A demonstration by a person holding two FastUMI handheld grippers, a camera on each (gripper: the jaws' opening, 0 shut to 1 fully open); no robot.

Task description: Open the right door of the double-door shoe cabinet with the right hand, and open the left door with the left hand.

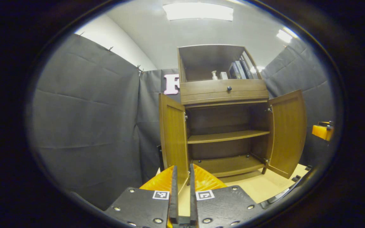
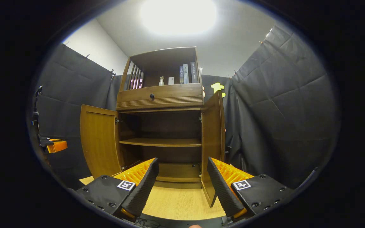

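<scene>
Books (image 1: 241,69): a few stand upright in the open top shelf, upper centre of the left gripper view, leaning a little toward the right side.
Pump bottle (image 1: 214,75): small and pale, left of the books on the same shelf.
Small white box (image 1: 223,75): between the bottle and the books.
Drawer knob (image 2: 151,95): dark and round, centre of the drawer front under that shelf.
Ceiling light (image 1: 198,11): bright panel at top centre.
Floor (image 2: 176,202): light wood, bottom centre.
White wall (image 2: 93,53): upper left, above the cloth.
</scene>
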